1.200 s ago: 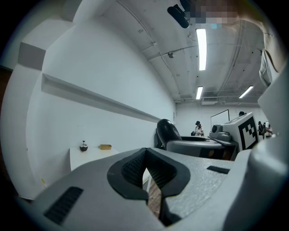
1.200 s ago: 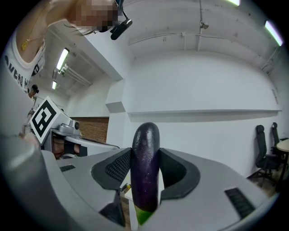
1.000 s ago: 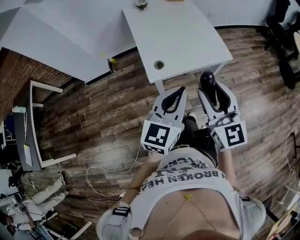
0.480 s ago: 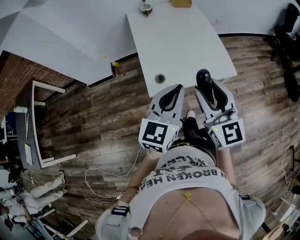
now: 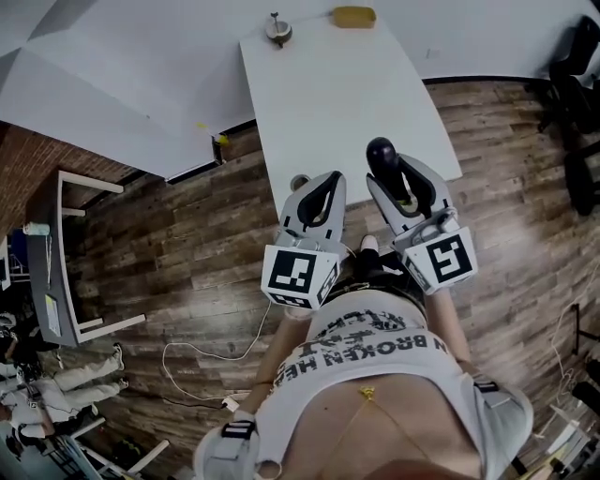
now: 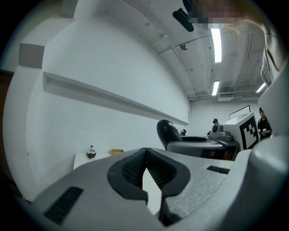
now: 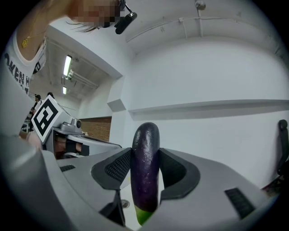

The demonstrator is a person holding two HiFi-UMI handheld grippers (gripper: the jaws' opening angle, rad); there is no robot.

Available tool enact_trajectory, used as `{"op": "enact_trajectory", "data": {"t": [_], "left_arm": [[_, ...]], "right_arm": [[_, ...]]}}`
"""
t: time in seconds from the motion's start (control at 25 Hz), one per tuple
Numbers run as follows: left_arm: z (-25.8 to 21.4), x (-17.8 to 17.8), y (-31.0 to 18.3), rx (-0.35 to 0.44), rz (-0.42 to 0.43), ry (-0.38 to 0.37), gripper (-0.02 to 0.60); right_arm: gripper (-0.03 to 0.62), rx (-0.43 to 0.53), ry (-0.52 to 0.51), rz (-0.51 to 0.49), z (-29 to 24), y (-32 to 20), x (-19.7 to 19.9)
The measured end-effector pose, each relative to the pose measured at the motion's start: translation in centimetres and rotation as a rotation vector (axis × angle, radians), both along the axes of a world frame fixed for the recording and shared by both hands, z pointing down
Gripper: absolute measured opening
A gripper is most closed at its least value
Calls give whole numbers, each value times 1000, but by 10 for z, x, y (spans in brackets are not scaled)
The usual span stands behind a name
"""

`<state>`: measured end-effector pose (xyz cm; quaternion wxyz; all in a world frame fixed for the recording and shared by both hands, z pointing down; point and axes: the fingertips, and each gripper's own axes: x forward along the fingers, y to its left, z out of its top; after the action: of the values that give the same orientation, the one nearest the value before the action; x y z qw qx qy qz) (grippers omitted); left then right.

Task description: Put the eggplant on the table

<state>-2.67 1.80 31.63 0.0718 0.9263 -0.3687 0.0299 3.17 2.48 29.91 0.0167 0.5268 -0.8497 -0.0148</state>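
Wood-plank floor (image 5: 187,244) runs under a white table (image 5: 337,94) that stands against a white wall, with a strip of brick (image 5: 33,159) off to the left.

The right gripper (image 5: 397,178) has its jaws clamped on the eggplant (image 7: 145,167), one pad on each side of its middle. The dark rounded end pokes out past the jaw tips and the green stem end points back toward the camera. From the head view the eggplant (image 5: 381,154) sits over the near end of the table, carried in the gripper rather than lying on the top.

The left gripper (image 6: 144,152) is just beside it, to its left, with its jaw tips meeting and nothing between them.

A round hole (image 5: 300,181) shows in the tabletop by the left gripper. At the far end of the table stands a small round pot (image 5: 277,28) with something thin sticking up out of it (what it is, I cannot tell). Near it lies a flat yellow thing (image 5: 353,16). Both are well apart from the grippers.

On the floor lies a loose white cable (image 5: 202,352). A desk (image 5: 66,253) stands to the left and black chairs (image 5: 577,75) to the right.
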Motion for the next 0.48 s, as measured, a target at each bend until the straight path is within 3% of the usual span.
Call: {"op": "enact_trajectory", "data": {"t": [0.48], "left_arm": [[0, 37, -25, 23, -83, 8, -2]], "right_arm": [[195, 24, 52, -70, 3, -29, 48]]}}
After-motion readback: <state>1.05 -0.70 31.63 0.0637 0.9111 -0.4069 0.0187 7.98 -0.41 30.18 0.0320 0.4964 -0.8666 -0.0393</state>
